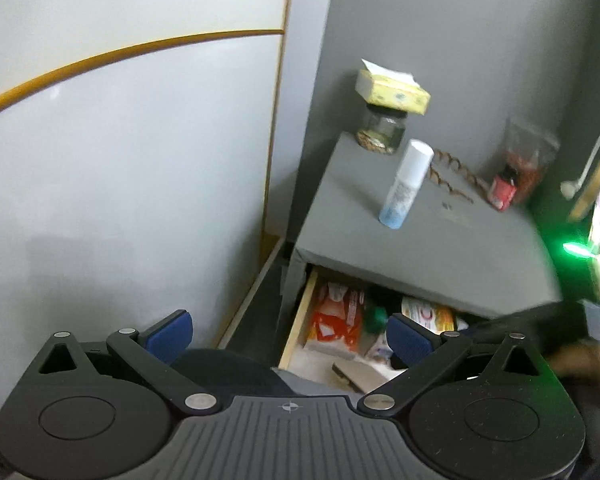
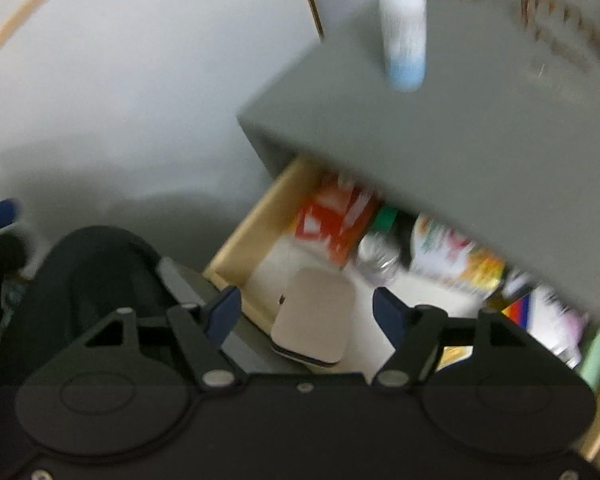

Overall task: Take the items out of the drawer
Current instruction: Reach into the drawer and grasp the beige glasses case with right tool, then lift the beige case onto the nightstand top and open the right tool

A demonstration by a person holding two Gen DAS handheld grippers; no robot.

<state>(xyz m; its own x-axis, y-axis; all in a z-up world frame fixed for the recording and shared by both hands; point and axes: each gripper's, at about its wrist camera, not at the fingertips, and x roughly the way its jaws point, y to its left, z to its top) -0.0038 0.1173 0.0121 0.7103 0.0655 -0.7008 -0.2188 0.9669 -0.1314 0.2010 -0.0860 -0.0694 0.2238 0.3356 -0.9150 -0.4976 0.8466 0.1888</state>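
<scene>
- Left wrist view showed the left gripper [image 1: 288, 330] at the bottom of the frame, its blue-padded jaws spread wide with nothing between them.
- Beyond it, right of centre, stood a grey cabinet [image 1: 440, 240] with its drawer [image 1: 296, 320] pulled out below the top.
- Inside the drawer lay an orange and white packet [image 1: 334, 320], a green-capped bottle [image 1: 376, 318], and a colourful pouch [image 1: 428, 314] further right.
- On the cabinet top stood a white spray bottle [image 1: 406, 184], upright but leaning in the lens, near the middle of the frame.
- Behind it sat a glass jar [image 1: 382, 130] with a yellow tissue box [image 1: 392, 90] resting on its lid.
- At the right of the top were a small red bottle [image 1: 504, 192] and a clear bag behind it.
- Right wrist view, blurred, showed the right gripper [image 2: 306, 312] at the bottom centre, pointing steeply down at the open drawer [image 2: 240, 248].
- Its jaws stood apart, not pressing on anything.
- Between the two blue pads in the picture appeared a flat beige case [image 2: 314, 320], lying at the drawer's front edge; whether the pads were level with it could not be told.
- More packets filled the drawer toward the lower right.
</scene>
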